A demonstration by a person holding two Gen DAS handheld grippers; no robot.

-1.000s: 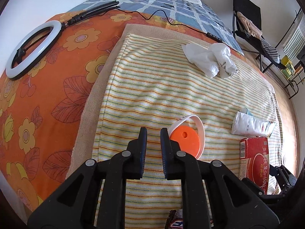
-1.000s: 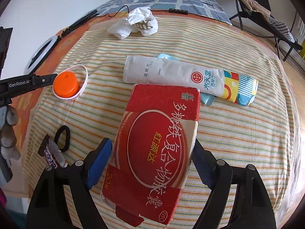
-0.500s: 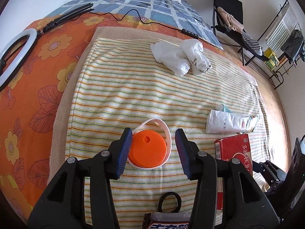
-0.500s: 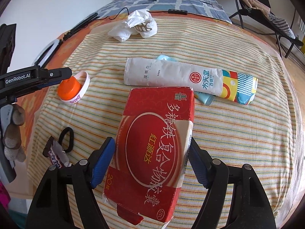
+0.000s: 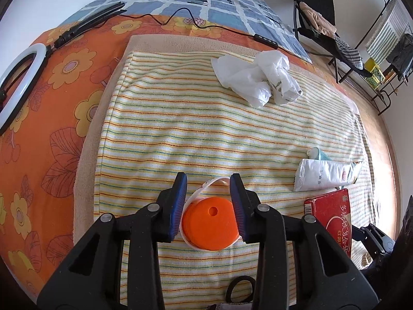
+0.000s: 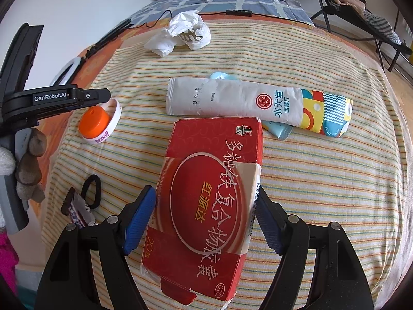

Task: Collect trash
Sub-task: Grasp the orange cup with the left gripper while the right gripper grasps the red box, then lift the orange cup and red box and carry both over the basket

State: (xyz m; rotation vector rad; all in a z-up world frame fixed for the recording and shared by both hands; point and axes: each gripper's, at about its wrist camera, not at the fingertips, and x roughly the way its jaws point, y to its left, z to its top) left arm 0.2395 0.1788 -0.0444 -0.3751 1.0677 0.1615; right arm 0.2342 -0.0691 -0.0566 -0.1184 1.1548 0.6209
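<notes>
An orange cap [image 5: 210,223] inside a white wristband [image 5: 214,181] lies on the striped towel [image 5: 180,118]. My left gripper [image 5: 208,204] is open, its fingers on either side of the cap, close to its sides. The cap also shows in the right wrist view [image 6: 93,123], beside the left gripper's finger [image 6: 87,95]. My right gripper [image 6: 206,219] straddles a red medicine box [image 6: 209,193]; its fingers stand at the box's sides, and contact is unclear. The box also shows in the left wrist view [image 5: 333,211].
A white wet-wipe packet [image 6: 232,100], a light blue packet [image 6: 278,130], crumpled white plastic [image 6: 180,33], a black hair tie [image 6: 91,190] and a snack wrapper [image 6: 77,210] lie on the towel. A ring light [image 5: 18,80] and cable [image 5: 180,18] lie on the orange bedspread. A chair [image 5: 317,13] stands beyond.
My left gripper opened, swung right and came down around the orange cap, which now sits between its fingers. The right gripper stayed around the red box.
</notes>
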